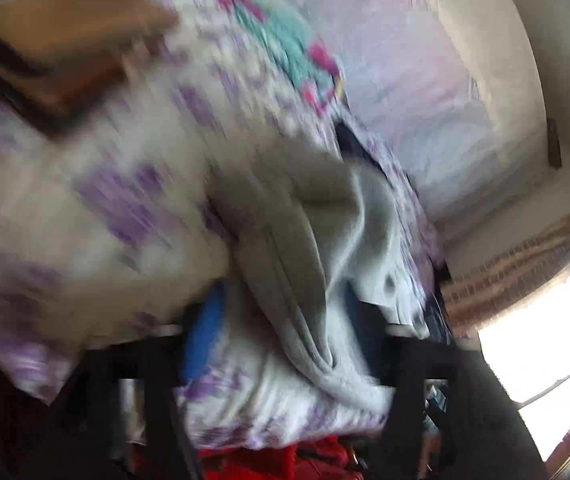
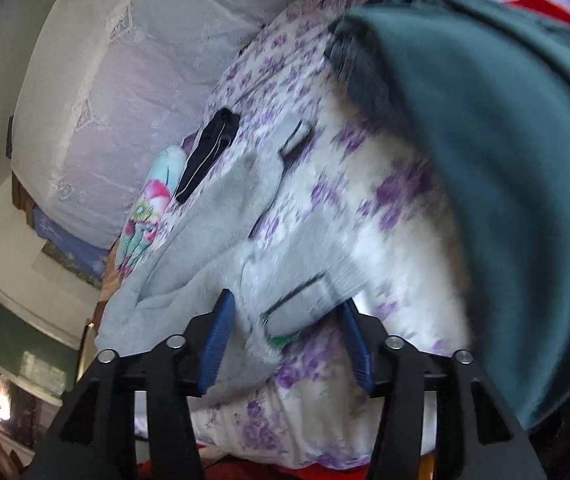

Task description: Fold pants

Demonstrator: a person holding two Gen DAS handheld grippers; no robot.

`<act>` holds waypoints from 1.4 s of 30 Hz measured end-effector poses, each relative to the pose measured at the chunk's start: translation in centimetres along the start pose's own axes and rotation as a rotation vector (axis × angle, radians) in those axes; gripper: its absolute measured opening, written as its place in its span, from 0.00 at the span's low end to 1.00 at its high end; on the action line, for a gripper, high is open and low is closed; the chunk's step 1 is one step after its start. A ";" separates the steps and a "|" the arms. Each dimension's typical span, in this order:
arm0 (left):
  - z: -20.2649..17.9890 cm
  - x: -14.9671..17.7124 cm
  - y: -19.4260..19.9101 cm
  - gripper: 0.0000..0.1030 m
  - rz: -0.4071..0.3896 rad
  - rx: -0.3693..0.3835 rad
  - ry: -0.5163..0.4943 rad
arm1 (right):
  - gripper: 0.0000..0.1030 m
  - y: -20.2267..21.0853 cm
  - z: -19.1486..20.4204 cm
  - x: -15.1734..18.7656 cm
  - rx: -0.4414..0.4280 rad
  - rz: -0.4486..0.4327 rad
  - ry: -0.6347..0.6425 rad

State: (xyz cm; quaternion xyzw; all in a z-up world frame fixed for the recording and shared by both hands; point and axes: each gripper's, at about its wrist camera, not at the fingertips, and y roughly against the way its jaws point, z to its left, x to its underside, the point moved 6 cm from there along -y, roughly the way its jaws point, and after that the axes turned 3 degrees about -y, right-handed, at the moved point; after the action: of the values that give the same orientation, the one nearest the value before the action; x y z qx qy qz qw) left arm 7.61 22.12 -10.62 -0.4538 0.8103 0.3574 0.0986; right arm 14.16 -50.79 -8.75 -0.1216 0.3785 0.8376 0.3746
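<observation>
While the grey pants [image 2: 221,248] lie rumpled on the floral bedspread [image 2: 397,216] near its front edge, I judge folding barely begun: no flat fold shows. My right gripper [image 2: 285,344] stands spread around a waistband corner, not clamped. My left gripper [image 1: 285,344] is blurred; fabric lies between its fingers, but I cannot tell whether it grips.

Bed [image 2: 397,216] under white sheet [image 1: 97,216] w/ purple flowers. Grey pants [image 2: 221,240] spread rumpled across it. Dark folded garment [image 2: 209,152] next to pants, near far edge. Turquoise-pink floral cloth [image 2: 153,200] right beside that. Teal cloth [image 2: 505,184] draped over right side, pretty blurry.
</observation>
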 end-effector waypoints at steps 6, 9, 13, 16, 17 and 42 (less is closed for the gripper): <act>-2.5 -6.4 -0.2 0.85 -0.046 -0.093 -0.109 | 0.60 -0.1 2.9 -5.0 -0.047 -0.068 0.041; -4.0 -9.7 -4.7 0.87 0.023 -0.133 -0.194 | 0.63 -4.2 4.5 -6.8 -0.054 -0.015 0.054; -3.9 -11.0 -10.5 0.88 0.209 -0.102 -0.169 | 0.71 -10.6 5.6 -8.6 -0.062 0.087 -0.002; -3.3 -10.3 -14.9 0.88 0.379 -0.044 -0.095 | 0.80 -14.9 5.7 -9.3 -0.021 0.165 -0.011; -3.4 -9.7 -16.0 0.88 0.424 -0.035 -0.085 | 0.82 -16.1 5.7 -9.3 -0.001 0.185 -0.007; -10.9 -12.1 -8.3 0.41 0.114 -0.021 -0.470 | 0.24 -8.9 16.2 -10.7 -0.055 -0.037 0.566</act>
State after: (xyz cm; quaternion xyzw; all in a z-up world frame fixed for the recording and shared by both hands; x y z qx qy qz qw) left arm 22.98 20.09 -0.99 -0.3127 0.7856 0.4665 0.2595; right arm 29.23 -40.97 2.71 -0.3675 0.4429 0.7734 0.2658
